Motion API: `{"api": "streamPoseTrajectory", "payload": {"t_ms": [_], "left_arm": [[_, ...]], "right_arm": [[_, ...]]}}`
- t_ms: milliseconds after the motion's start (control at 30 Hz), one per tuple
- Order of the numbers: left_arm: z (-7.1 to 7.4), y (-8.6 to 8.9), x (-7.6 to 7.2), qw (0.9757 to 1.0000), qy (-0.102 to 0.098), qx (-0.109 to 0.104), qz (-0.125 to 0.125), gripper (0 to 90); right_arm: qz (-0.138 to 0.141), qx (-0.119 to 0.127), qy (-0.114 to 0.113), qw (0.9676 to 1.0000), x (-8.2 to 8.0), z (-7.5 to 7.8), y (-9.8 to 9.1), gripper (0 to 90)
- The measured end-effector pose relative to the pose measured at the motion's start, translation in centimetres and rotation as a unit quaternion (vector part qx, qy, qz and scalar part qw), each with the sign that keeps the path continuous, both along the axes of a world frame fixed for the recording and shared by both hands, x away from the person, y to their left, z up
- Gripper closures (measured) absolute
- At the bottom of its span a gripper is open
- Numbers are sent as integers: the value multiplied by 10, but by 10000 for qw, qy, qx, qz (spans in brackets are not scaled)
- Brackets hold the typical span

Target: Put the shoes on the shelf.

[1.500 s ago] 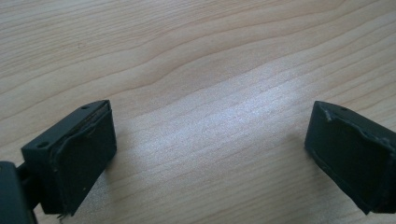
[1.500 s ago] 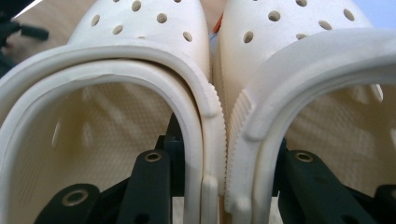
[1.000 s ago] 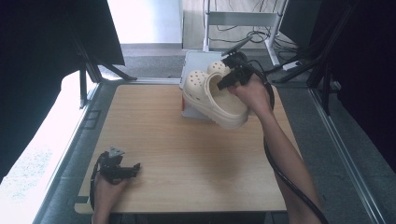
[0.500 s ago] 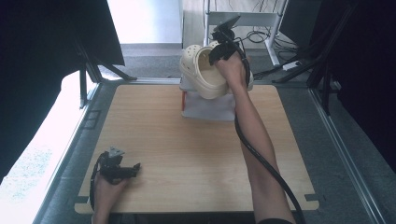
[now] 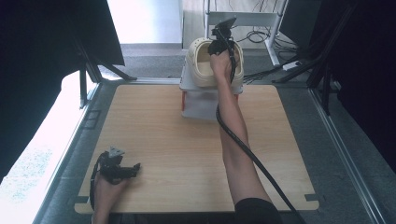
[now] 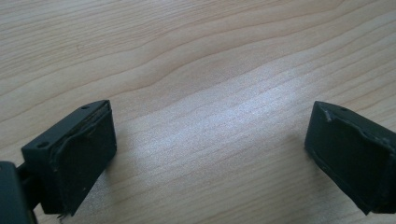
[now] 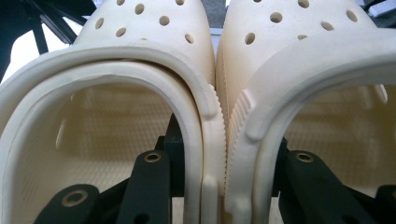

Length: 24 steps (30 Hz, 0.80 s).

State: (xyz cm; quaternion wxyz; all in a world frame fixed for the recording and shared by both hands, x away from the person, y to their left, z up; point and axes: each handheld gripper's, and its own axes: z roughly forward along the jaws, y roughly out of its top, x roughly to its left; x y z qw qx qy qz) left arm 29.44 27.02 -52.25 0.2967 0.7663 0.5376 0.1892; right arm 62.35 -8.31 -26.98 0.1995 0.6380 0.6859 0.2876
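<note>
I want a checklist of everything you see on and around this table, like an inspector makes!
Surface: wooden table, mostly bare.
Job's things: two cream clogs held side by side over a white box at the table's far edge.
Clutter: nothing seen.
Grippers: right gripper shut on the clogs, one jaw inside each shoe, pinching their touching walls; left gripper open, low over bare wood at the near left.
Cables: black cable trails along the right forearm; more cables on the floor beyond the table.
Surroundings: grey floor, dark curtains on both sides, a metal frame behind the table.
</note>
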Motion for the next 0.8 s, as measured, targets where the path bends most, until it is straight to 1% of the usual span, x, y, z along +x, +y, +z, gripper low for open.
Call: {"api": "streamPoseTrajectory", "payload": {"t_ms": [133, 200, 333, 400, 467, 500, 533, 567, 633, 700, 733, 767, 800], "left_arm": [[0, 0, 0, 10000, 2, -3, -2, 20], [0, 0, 0, 10000, 3, -3, -3, 20], [0, 0, 0, 10000, 2, -2, -6, 21], [0, 0, 0, 10000, 3, -1, -7, 21], [0, 0, 0, 10000, 2, 0, -7, 21], [0, 0, 0, 10000, 2, -1, -7, 21], [0, 0, 0, 10000, 3, 0, -7, 21], [0, 0, 0, 10000, 2, 1, -7, 21], [0, 0, 0, 10000, 2, 1, -6, 21], [0, 0, 0, 10000, 3, 3, -6, 21], [0, 0, 0, 10000, 2, 1, -4, 21], [0, 0, 0, 10000, 2, 1, -3, 21], [0, 0, 0, 10000, 2, 1, -4, 21]], "right_arm": [[-139, 86, -43, 9999, 10, -12, 2, 651], [-181, 24, -34, 9998, 13, -20, 5, 647], [-85, 49, 81, 9999, 16, -30, 6, 623], [-17, 95, -4, 10000, 15, -31, 4, 595], [113, 158, -36, 9998, 13, -31, 3, 541], [194, 167, -98, 9996, 11, -30, 1, 509], [253, 178, -150, 9994, 10, -29, 0, 455], [334, 211, -149, 9991, 8, -28, -1, 408], [599, 278, -167, 9977, 5, -26, -5, 328], [785, 227, -206, 9964, 1, -24, -8, 281], [896, 270, -222, 9954, 0, -23, -9, 267], [991, 277, -252, 9944, -2, -22, -11, 234], [1050, 232, -253, 9939, -4, -22, -11, 205]]}}
